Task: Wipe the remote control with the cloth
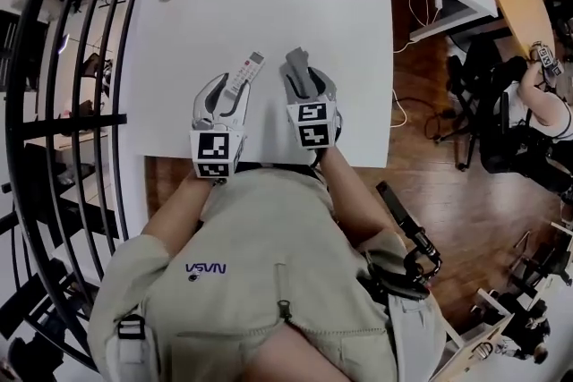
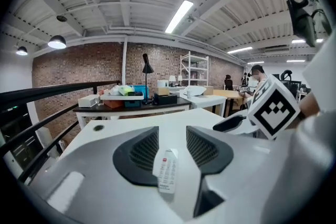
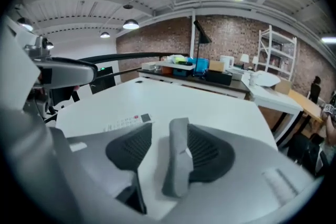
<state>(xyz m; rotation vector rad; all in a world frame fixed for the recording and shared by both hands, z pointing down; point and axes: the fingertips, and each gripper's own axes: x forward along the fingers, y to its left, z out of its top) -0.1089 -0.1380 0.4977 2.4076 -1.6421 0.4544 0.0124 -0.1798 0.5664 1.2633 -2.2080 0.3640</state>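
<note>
Remote control (image 2: 167, 171), slim and white with a red key above rows of small buttons, lies flat on the white counter (image 1: 269, 4) between the left gripper's (image 2: 171, 132) parted jaws, with neither pad pressing on it. To its right, the right gripper's (image 3: 169, 134) wide-open jaws flank a grey cloth (image 3: 177, 165).

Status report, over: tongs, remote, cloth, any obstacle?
Left tongs open, remote lying between them on table. Right tongs open around grey cloth. Nothing seen blocking.
</note>
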